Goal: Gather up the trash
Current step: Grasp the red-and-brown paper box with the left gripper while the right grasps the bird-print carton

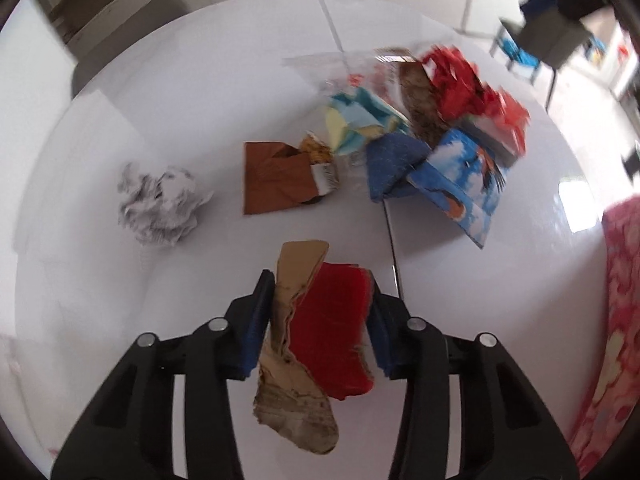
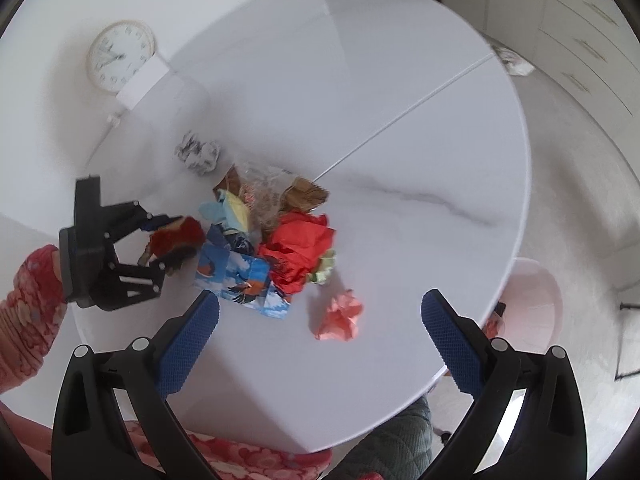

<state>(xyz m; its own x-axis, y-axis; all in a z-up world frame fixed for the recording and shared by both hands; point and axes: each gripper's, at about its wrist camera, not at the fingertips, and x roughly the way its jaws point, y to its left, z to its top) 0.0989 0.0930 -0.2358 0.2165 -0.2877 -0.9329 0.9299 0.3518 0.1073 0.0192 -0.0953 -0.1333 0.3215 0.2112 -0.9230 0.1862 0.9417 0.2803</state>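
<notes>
Trash lies in a loose heap on the white round table [image 2: 400, 92], and one scrap of it, a torn piece of red-faced cardboard [image 1: 320, 336], sits clamped between the jaws of the left gripper [image 1: 316, 308], its ragged brown edge hanging below the blue pads [image 1: 256, 320]. Ahead of those jaws lie a brown paper piece [image 1: 276, 180] and, to their left, a crumpled white paper ball [image 1: 162, 204]; ahead and to their right sits the blue printed carton [image 1: 460, 184] with crumpled red paper [image 1: 464, 80] beyond it. The right gripper [image 2: 320, 320] stands wide apart with nothing between its fingers; a pink crumpled wad [image 2: 342, 318] lies just ahead, between the jaws, and the red paper and blue carton lie farther ahead to their left.
</notes>
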